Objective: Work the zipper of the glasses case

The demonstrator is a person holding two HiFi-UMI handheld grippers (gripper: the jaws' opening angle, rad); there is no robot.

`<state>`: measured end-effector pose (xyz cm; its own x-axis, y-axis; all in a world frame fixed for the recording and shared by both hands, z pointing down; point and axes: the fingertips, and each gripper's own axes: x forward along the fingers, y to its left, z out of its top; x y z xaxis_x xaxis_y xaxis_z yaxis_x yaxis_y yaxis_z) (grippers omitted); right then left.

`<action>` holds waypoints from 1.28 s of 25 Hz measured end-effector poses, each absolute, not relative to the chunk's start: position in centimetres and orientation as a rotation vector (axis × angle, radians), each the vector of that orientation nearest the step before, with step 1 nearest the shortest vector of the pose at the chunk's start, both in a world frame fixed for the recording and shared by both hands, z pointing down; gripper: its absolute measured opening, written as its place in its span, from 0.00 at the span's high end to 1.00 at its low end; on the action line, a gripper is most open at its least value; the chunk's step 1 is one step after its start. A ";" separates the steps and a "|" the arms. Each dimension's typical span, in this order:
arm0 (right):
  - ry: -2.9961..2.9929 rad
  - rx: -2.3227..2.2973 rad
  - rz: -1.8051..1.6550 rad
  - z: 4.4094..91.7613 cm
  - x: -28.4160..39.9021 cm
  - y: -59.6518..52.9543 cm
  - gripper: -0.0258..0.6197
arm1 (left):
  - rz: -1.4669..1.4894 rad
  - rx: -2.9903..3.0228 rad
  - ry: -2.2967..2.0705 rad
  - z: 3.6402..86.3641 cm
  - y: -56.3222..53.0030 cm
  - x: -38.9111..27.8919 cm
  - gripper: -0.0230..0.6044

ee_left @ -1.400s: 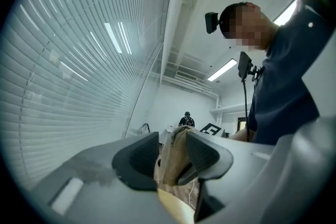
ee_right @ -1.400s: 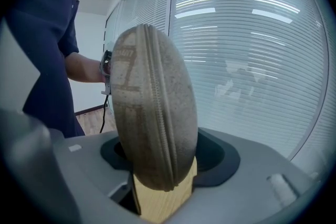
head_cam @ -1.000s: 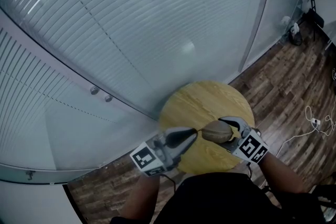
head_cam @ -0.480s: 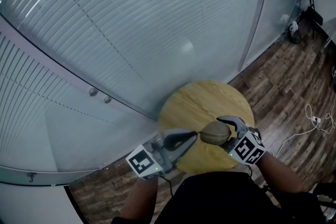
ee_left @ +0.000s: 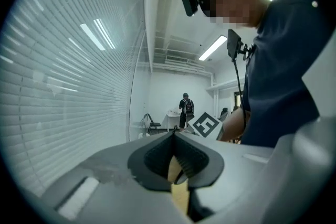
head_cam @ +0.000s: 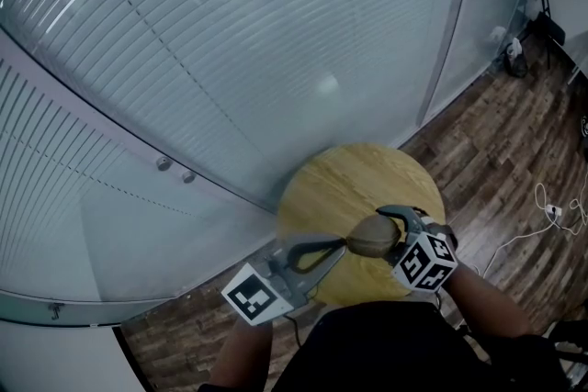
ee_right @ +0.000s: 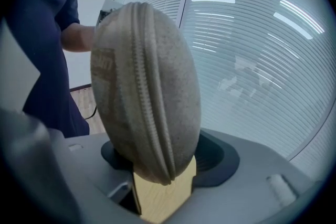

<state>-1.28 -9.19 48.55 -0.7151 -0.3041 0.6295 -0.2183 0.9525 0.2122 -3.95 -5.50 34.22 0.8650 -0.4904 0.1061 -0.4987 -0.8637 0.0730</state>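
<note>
The left gripper (head_cam: 342, 242) has snapped its jaws fully together at the end of the glasses case (head_cam: 369, 237), clamped in the wide-set right gripper (head_cam: 386, 232) over the round table (head_cam: 349, 174); pull straight along the zipper (ee_right: 142, 86), case kept steady.

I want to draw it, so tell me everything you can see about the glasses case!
The grey-brown, egg-shaped fabric glasses case looks speckled and slightly fuzzy. A zipper runs around its middle seam and looks closed where it shows. A small patch sits on one side. The right tongs grip it across its width, over the round wooden table. The shut left tongs meet its end in the head view; whether they pinch the zipper pull is unclear.
</note>
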 end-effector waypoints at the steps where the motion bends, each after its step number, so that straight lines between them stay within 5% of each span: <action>1: -2.378 0.365 -0.166 48.7 -1.3 -9.2 0.52 | 0.166 2.956 -0.793 34.2 -5.4 -3.7 0.95; 32: -2.004 0.425 -0.417 50.8 -3.3 -10.8 0.52 | 0.740 3.012 -0.767 38.2 -4.7 0.4 0.95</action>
